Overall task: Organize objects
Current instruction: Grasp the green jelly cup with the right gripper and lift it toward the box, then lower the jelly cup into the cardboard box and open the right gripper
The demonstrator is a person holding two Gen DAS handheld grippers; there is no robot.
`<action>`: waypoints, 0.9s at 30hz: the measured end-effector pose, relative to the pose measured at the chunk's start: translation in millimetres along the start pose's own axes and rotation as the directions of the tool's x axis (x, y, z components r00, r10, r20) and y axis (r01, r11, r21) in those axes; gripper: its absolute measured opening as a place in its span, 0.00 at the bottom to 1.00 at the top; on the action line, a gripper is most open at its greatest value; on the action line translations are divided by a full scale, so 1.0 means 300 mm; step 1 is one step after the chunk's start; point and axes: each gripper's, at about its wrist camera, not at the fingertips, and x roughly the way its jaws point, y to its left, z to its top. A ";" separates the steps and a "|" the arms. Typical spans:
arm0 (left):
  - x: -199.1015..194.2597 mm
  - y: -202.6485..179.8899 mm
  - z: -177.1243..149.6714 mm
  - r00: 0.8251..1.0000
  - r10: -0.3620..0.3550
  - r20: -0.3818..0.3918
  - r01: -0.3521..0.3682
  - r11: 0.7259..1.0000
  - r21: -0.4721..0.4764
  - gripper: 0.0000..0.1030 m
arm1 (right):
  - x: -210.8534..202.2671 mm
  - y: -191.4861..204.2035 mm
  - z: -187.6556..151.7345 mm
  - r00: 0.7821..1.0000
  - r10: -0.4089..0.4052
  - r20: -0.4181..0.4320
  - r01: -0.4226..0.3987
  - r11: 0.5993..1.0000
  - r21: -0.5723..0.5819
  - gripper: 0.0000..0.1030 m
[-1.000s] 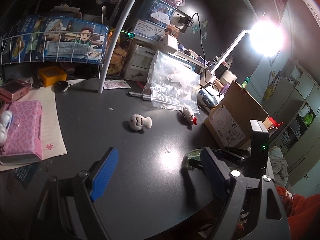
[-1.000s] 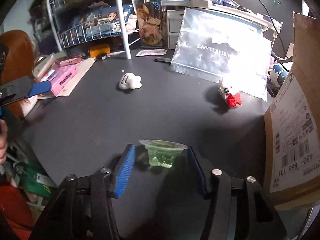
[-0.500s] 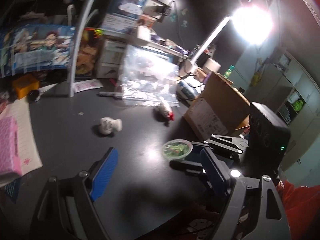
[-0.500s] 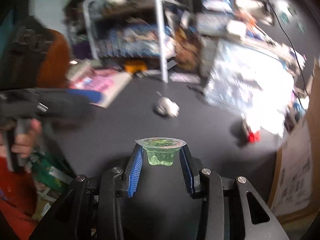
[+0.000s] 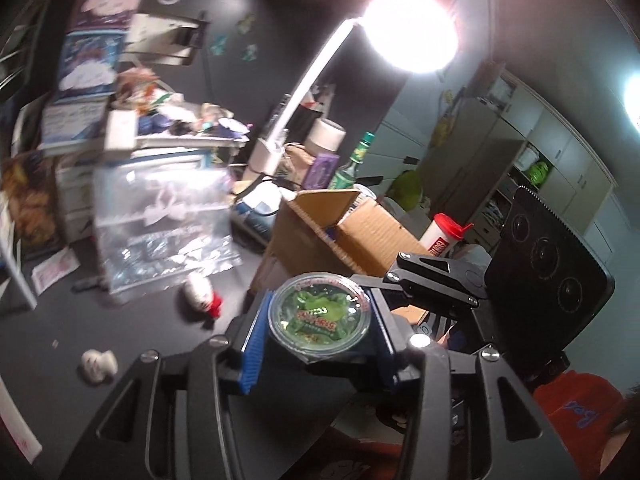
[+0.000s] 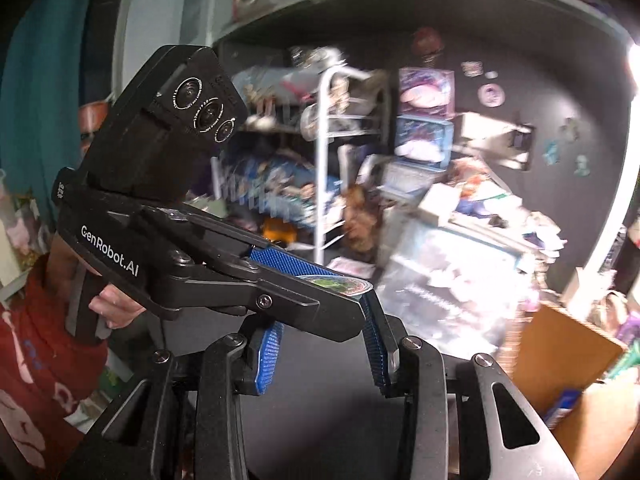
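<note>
A glaring desk lamp (image 5: 410,26) lights the dark wall (image 5: 256,12) behind the cluttered black desk (image 5: 132,332), with a white wire shelf rack (image 6: 326,168) far left and pale cabinets (image 5: 532,140) far right.

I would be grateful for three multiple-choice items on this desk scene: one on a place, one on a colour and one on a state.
1. Where is the jelly cup?
A. lying on the desk
B. between the blue pads of the left gripper
C. on the wire rack

2. What colour is the jelly inside it?
A. red
B. green
C. orange

3. In what state is the cardboard box?
A. open, with a flap raised
B. taped shut
C. flattened

Answers:
1. B: the left gripper's jaws have just been closing, and its pads now press the cup's sides.
2. B: green shows through the clear lid.
3. A: a flap stands up over the open top.
</note>
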 end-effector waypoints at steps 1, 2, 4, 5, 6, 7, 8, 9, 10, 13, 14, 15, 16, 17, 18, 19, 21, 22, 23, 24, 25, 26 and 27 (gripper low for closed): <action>0.027 -0.018 0.022 1.000 -0.005 -0.009 0.006 1.000 0.013 0.42 | -0.022 -0.033 -0.004 1.000 -0.014 0.000 0.014 1.000 0.011 0.32; 0.064 -0.039 0.047 1.000 -0.012 -0.022 0.013 1.000 0.027 0.42 | -0.036 -0.062 -0.009 1.000 -0.026 -0.004 0.026 0.999 0.020 0.32; 0.131 -0.073 0.089 0.998 -0.032 -0.050 0.034 0.999 0.041 0.42 | -0.077 -0.125 -0.023 0.998 -0.054 -0.015 0.055 0.998 0.043 0.32; 0.159 -0.088 0.107 0.997 -0.041 -0.063 0.044 0.998 0.046 0.42 | -0.092 -0.151 -0.029 0.998 -0.066 -0.022 0.067 0.996 0.053 0.32; 0.189 -0.105 0.122 0.996 -0.048 -0.078 0.052 0.997 0.051 0.42 | -0.107 -0.182 -0.035 0.997 -0.077 -0.031 0.079 0.995 0.065 0.32; 0.232 -0.126 0.143 0.994 -0.054 -0.097 0.060 0.996 0.059 0.42 | -0.123 -0.217 -0.044 0.995 -0.086 -0.042 0.089 0.993 0.080 0.32; 0.258 -0.139 0.153 0.992 -0.056 -0.110 0.063 0.996 0.065 0.42 | -0.135 -0.248 -0.053 0.993 -0.103 -0.051 0.108 0.990 0.094 0.32; 0.290 -0.154 0.166 0.990 -0.056 -0.126 0.065 0.995 0.071 0.42 | -0.148 -0.277 -0.063 0.992 -0.110 -0.064 0.116 0.988 0.106 0.32; 0.325 -0.168 0.179 0.988 -0.055 -0.145 0.066 0.995 0.078 0.42 | -0.157 -0.310 -0.072 0.990 -0.115 -0.080 0.124 0.985 0.122 0.32; 0.412 -0.200 0.206 0.980 -0.047 -0.193 0.066 0.994 0.092 0.42 | -0.172 -0.376 -0.097 0.985 -0.122 -0.119 0.140 0.978 0.157 0.32; 0.436 -0.209 0.213 0.978 -0.045 -0.206 0.065 0.993 0.095 0.42 | -0.175 -0.394 -0.104 0.984 -0.124 -0.130 0.145 0.976 0.165 0.32; 0.455 -0.214 0.217 0.975 -0.042 -0.217 0.064 0.993 0.097 0.42 | -0.179 -0.407 -0.112 0.982 -0.127 -0.139 0.150 0.974 0.170 0.32; 0.475 -0.221 0.221 0.973 -0.036 -0.228 0.061 0.993 0.102 0.44 | -0.184 -0.418 -0.120 0.979 -0.134 -0.150 0.159 0.972 0.171 0.32; 0.487 -0.227 0.224 0.971 -0.031 -0.235 0.057 0.993 0.107 0.49 | -0.181 -0.427 -0.125 0.976 -0.143 -0.167 0.172 0.970 0.171 0.33; 0.495 -0.232 0.227 0.972 -0.022 -0.235 0.050 0.992 0.112 0.62 | -0.179 -0.433 -0.129 0.973 -0.149 -0.178 0.180 0.969 0.170 0.40; 0.494 -0.235 0.229 0.975 -0.013 -0.222 0.040 0.992 0.119 0.72 | -0.180 -0.441 -0.134 0.971 -0.154 -0.182 0.185 0.968 0.170 0.52; 0.481 -0.238 0.236 0.980 -0.010 -0.200 0.035 0.992 0.122 0.74 | -0.184 -0.455 -0.140 0.968 -0.169 -0.186 0.201 0.965 0.169 0.59; 0.468 -0.237 0.240 0.982 -0.012 -0.190 0.035 0.992 0.120 0.75 | -0.187 -0.459 -0.142 0.966 -0.176 -0.188 0.208 0.964 0.168 0.59; 0.458 -0.238 0.243 0.984 -0.009 -0.181 0.031 0.992 0.122 0.77 | -0.193 -0.462 -0.143 0.966 -0.178 -0.187 0.210 0.963 0.168 0.59; 0.448 -0.240 0.245 0.985 -0.001 -0.172 0.023 0.992 0.128 0.79 | -0.196 -0.467 -0.142 0.966 -0.180 -0.185 0.212 0.962 0.171 0.59; 0.436 -0.242 0.247 0.987 0.017 -0.160 0.005 0.991 0.136 0.79 | -0.200 -0.470 -0.141 0.966 -0.182 -0.183 0.214 0.962 0.172 0.59; 0.424 -0.242 0.248 0.988 0.031 -0.150 -0.010 0.990 0.139 0.79 | -0.203 -0.472 -0.139 0.966 -0.184 -0.181 0.215 0.962 0.171 0.59; 0.411 -0.242 0.249 0.989 0.045 -0.138 -0.025 0.990 0.142 0.79 | -0.206 -0.471 -0.137 0.966 -0.187 -0.179 0.217 0.961 0.169 0.59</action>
